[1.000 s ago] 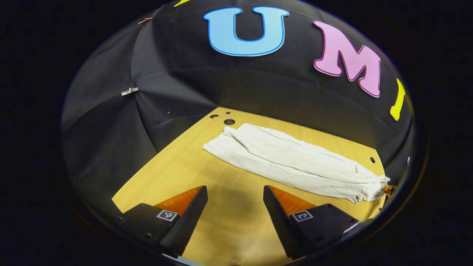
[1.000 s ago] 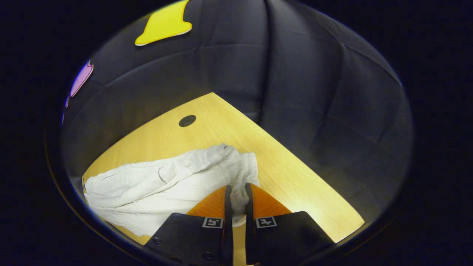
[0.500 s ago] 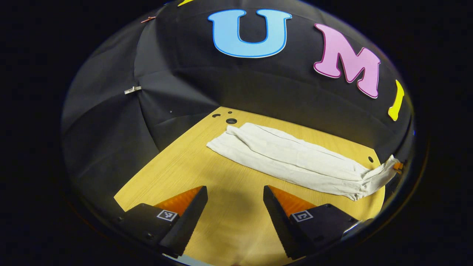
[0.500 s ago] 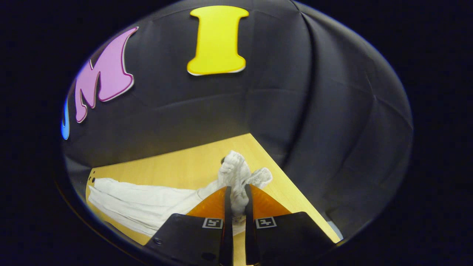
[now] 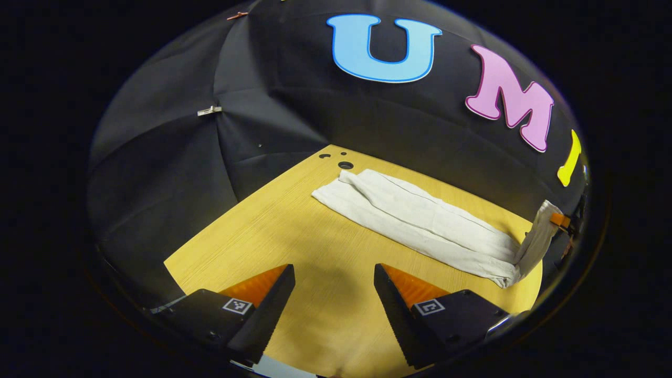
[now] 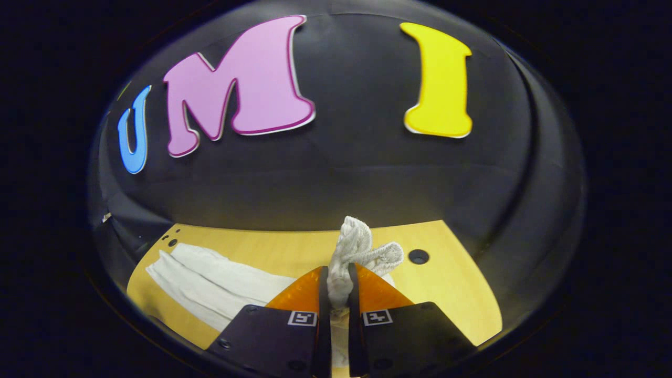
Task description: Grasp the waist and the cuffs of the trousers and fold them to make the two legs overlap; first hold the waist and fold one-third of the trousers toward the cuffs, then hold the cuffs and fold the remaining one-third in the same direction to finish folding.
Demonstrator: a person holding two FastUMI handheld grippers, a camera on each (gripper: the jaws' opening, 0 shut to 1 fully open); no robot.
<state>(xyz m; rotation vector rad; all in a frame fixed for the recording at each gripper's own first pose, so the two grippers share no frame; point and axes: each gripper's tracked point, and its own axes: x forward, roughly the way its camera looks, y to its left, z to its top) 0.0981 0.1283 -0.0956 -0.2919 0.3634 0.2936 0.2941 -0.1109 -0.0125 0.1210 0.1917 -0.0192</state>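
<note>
White trousers (image 5: 420, 220) lie lengthwise on the yellow wooden table (image 5: 262, 226), legs stacked, cuffs at the far end by the holes. In the left gripper view the waist end (image 5: 536, 241) is raised off the table at the right edge, held by my right gripper (image 5: 560, 220). In the right gripper view my right gripper (image 6: 336, 278) is shut on the gathered waistband (image 6: 359, 244), which bunches up above the fingertips; the legs (image 6: 210, 283) trail away to the left on the table (image 6: 462, 294). My left gripper (image 5: 333, 273) hovers open over bare table, well short of the trousers.
Round holes (image 5: 345, 165) are cut in the tabletop near the cuffs, and another hole (image 6: 418, 256) lies just right of the held waistband. Black cloth walls close in on the table's far sides. A metal clip (image 5: 209, 111) pins the cloth.
My right gripper has lifted the waist end off the table and swung to face the back wall. The left gripper stays open and has shifted only slightly.
</note>
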